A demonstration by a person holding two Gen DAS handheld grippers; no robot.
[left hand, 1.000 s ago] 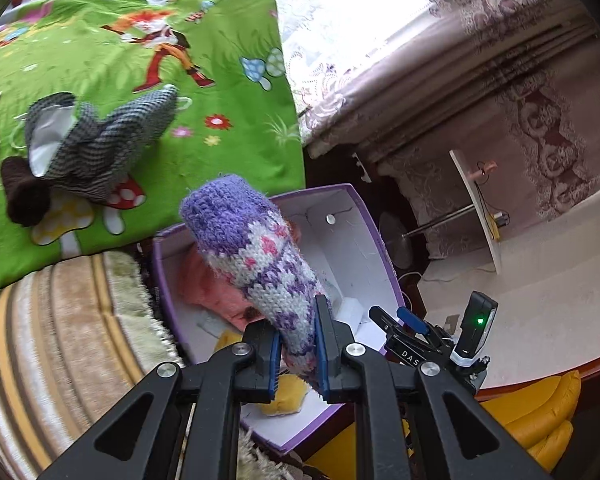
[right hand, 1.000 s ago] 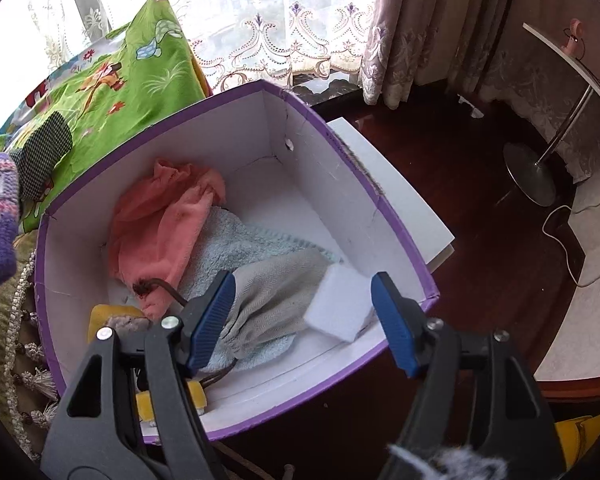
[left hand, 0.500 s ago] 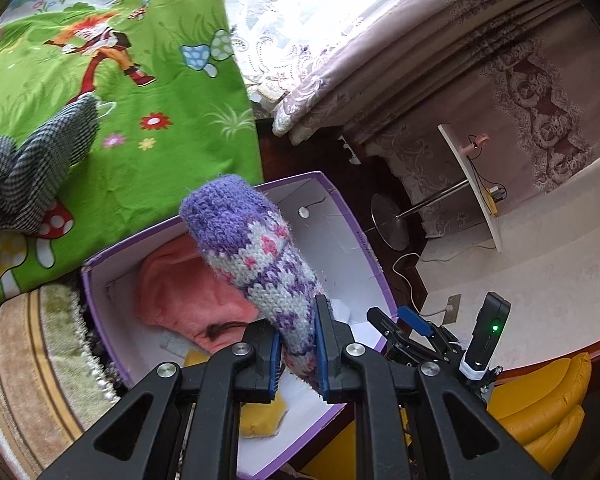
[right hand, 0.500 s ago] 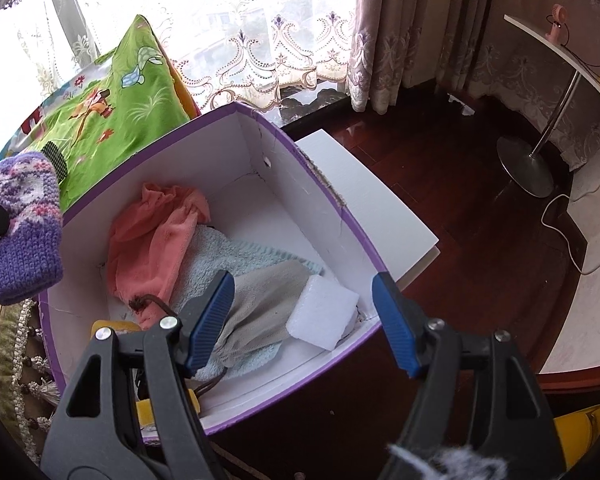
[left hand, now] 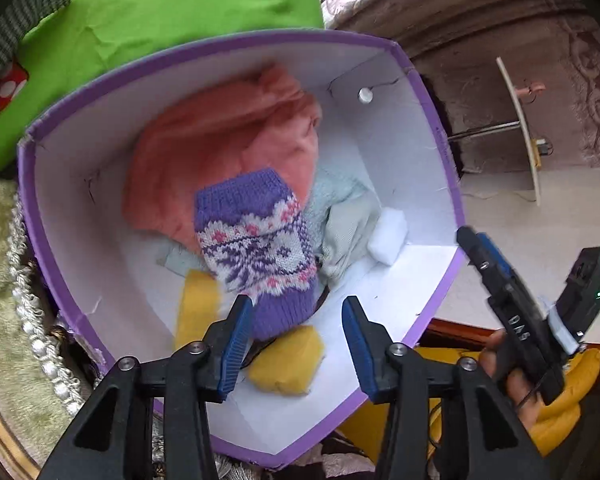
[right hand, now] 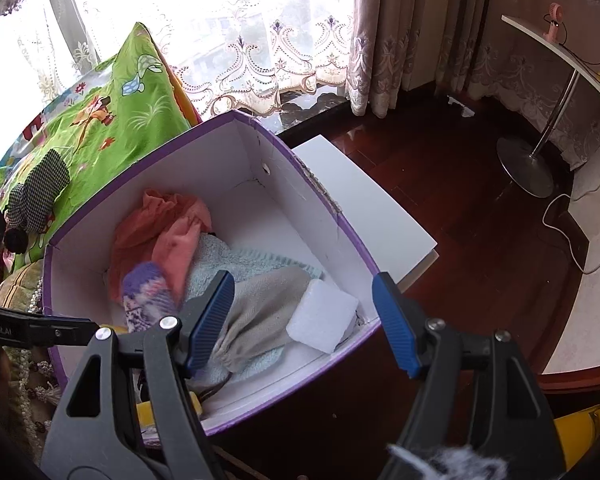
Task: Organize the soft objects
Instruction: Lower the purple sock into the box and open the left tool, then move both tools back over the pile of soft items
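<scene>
One knit sock (left hand: 256,248), two yellow sponges (left hand: 286,362), one box (left hand: 440,152).

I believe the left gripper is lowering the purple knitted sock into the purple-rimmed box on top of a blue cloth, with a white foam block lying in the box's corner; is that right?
Not quite: in the left wrist view the purple knitted sock lies against a salmon-pink cloth, not a blue one. The rest holds: the left gripper, its jaws just opened and apart from the sock, hangs over the purple-rimmed box, and the white foam block sits in its corner.
</scene>
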